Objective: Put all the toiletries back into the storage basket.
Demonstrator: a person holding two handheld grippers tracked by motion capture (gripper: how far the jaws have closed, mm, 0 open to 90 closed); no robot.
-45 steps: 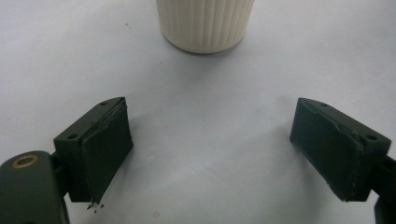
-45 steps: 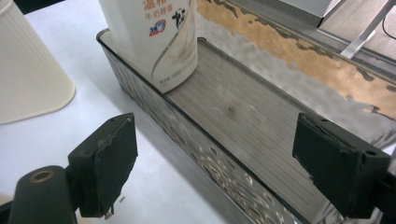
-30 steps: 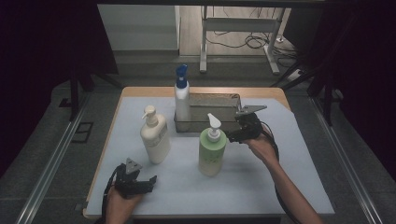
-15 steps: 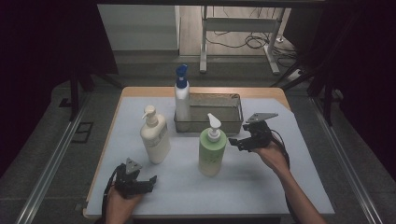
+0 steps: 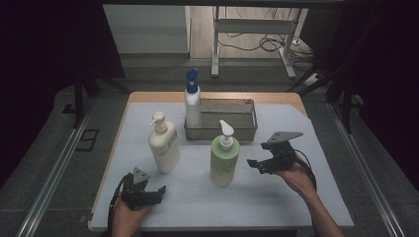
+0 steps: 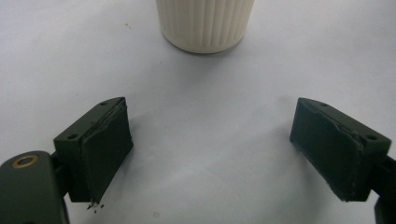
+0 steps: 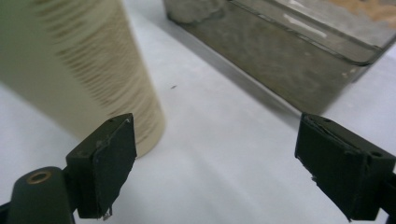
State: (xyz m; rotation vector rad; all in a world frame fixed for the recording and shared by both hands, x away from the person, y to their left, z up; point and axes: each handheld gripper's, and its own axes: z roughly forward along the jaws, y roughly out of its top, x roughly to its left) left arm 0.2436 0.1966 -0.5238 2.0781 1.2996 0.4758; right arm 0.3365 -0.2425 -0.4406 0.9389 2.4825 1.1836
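Note:
A green pump bottle (image 5: 225, 159) stands upright mid-table, and its side shows at the left of the right gripper view (image 7: 79, 70). My right gripper (image 5: 256, 165) hovers just right of it, pointing at it, open with nothing between its jaws (image 7: 224, 158). A cream pump bottle (image 5: 164, 146) stands farther left. Its ribbed base (image 6: 205, 23) lies ahead of my left gripper (image 6: 210, 144). That gripper (image 5: 159, 192) rests open near the front left, apart from the bottle.
A grey metal basket (image 5: 247, 129) sits at the back centre, with its wall (image 7: 289, 60) ahead of the right gripper. A white bottle with a blue cap (image 5: 192, 103) stands at the basket's left end, seemingly inside. A white sheet (image 5: 197, 197) covers the table.
My right gripper has drawn back from beside the basket toward the person and a little rightward, still open. The left gripper and the bottles have stayed put.

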